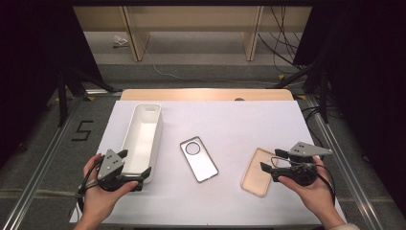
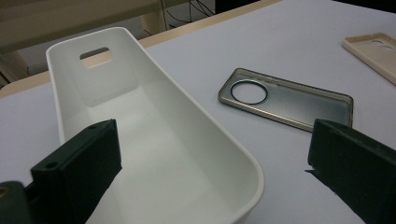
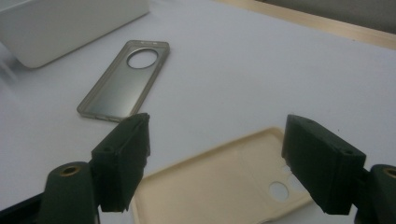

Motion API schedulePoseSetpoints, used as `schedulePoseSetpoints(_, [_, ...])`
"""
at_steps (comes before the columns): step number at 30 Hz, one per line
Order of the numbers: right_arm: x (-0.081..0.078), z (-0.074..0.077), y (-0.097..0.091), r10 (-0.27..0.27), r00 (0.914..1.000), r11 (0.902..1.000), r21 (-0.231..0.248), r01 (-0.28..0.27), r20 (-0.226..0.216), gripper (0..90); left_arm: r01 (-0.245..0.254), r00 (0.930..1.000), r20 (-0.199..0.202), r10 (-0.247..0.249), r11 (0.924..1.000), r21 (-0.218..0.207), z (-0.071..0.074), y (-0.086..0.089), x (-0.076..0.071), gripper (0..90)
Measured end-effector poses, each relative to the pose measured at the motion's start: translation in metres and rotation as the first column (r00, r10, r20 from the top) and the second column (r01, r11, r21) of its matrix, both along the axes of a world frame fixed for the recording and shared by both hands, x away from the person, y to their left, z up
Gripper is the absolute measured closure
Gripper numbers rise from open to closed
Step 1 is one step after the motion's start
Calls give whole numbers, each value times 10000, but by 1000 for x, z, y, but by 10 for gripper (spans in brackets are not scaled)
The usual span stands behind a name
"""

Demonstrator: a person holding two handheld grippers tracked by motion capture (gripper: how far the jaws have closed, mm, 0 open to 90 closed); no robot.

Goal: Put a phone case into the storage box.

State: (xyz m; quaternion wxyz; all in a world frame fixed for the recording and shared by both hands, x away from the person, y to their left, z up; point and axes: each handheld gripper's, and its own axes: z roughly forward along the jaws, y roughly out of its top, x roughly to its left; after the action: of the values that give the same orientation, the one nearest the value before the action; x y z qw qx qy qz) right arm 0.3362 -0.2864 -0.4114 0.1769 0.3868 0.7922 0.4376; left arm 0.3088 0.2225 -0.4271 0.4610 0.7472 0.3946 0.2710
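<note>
jaws released on both: right gripper [image 1: 273,160] hovers over beige phone case [image 1: 258,171] lying flat on desk [image 1: 230,124]; left gripper [image 1: 136,163] straddles near end of white bin [image 1: 142,139], gripping nothing.

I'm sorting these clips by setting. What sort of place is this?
Probably a lab recording station: a white-covered table between dark curtains, loose cables on the floor, and a taped number beside it.

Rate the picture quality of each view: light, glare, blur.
High view: evenly lit white table, dark surroundings, sharp. Left gripper view: white bin slightly washed out, near jaws soft, clear phone case crisp. Right gripper view: beige phone case and jaws soft, bin corner blurred at the left edge.
</note>
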Motion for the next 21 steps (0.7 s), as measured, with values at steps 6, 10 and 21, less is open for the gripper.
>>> schedulePoseSetpoints(6, [1,-1,7,204,9996,9995,-256,-209,-204,431,6,10000,17,-6,10000,16,0,0,0,30])
schedulePoseSetpoints(10, [3,-1,13,474,9985,9974,-523,-488,-283,676,-10,10000,20,10,10000,-2,0,-1,0,37])
schedulePoseSetpoints(21, [32,-17,74,1439,9721,9747,-1435,-1716,-1852,900,16,10000,68,-16,10000,71,1,-3,-1,53])
